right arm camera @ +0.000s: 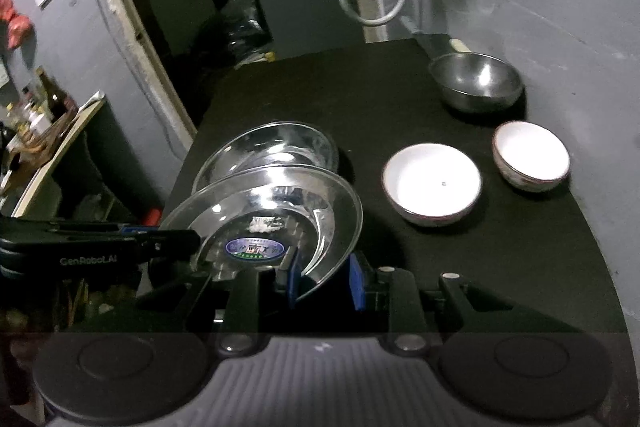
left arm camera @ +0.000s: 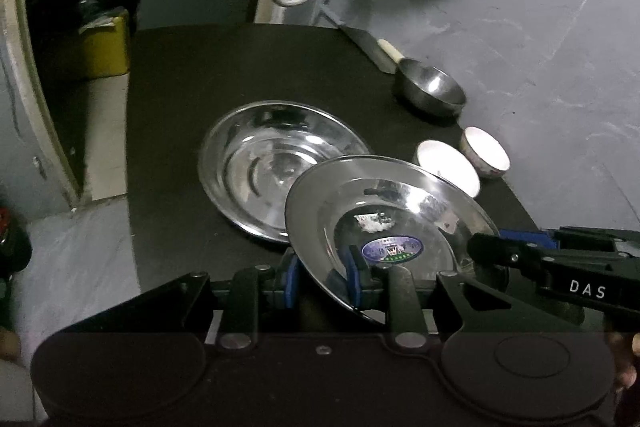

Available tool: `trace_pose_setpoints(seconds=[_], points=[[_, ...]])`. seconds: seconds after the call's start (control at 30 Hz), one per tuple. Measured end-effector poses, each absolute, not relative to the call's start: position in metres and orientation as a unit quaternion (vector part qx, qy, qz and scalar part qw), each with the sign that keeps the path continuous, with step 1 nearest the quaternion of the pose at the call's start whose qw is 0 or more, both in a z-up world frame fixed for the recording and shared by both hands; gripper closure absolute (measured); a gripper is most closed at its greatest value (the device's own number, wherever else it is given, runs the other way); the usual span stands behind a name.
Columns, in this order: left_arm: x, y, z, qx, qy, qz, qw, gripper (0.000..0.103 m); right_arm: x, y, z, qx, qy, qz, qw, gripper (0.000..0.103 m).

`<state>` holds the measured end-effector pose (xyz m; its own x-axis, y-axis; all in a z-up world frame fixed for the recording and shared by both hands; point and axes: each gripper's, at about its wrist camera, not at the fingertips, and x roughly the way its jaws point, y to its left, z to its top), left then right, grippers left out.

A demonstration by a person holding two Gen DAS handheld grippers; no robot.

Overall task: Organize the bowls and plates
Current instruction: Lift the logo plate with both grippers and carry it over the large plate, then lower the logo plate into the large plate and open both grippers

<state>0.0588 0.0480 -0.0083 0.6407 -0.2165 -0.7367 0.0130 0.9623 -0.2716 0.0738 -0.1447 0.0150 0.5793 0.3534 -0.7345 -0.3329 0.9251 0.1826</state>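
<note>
A steel plate with an oval sticker [left arm camera: 384, 223] hangs tilted over the near edge of the black table [left arm camera: 192, 75], partly above a second steel plate [left arm camera: 256, 155] lying flat. The left gripper [left arm camera: 324, 277] and right gripper [right arm camera: 326, 277] each clamp its rim. Far right stand a steel bowl [right arm camera: 476, 85] and two white bowls [right arm camera: 432, 183].

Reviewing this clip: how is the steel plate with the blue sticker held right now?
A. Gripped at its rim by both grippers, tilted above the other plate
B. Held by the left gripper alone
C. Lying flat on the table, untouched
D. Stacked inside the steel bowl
A: the left gripper and right gripper each clamp the stickered plate's rim, and it tilts over the other plate.
</note>
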Motion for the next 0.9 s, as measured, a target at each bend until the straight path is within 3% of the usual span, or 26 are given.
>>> trace_pose_setpoints(seconds=[0.9], points=[[0.132,0.087,-0.022,-0.088,0.404,0.001,0.91,0.074,0.16,-0.084,-0.007,-0.043,0.401,0.214,0.89,0.074]])
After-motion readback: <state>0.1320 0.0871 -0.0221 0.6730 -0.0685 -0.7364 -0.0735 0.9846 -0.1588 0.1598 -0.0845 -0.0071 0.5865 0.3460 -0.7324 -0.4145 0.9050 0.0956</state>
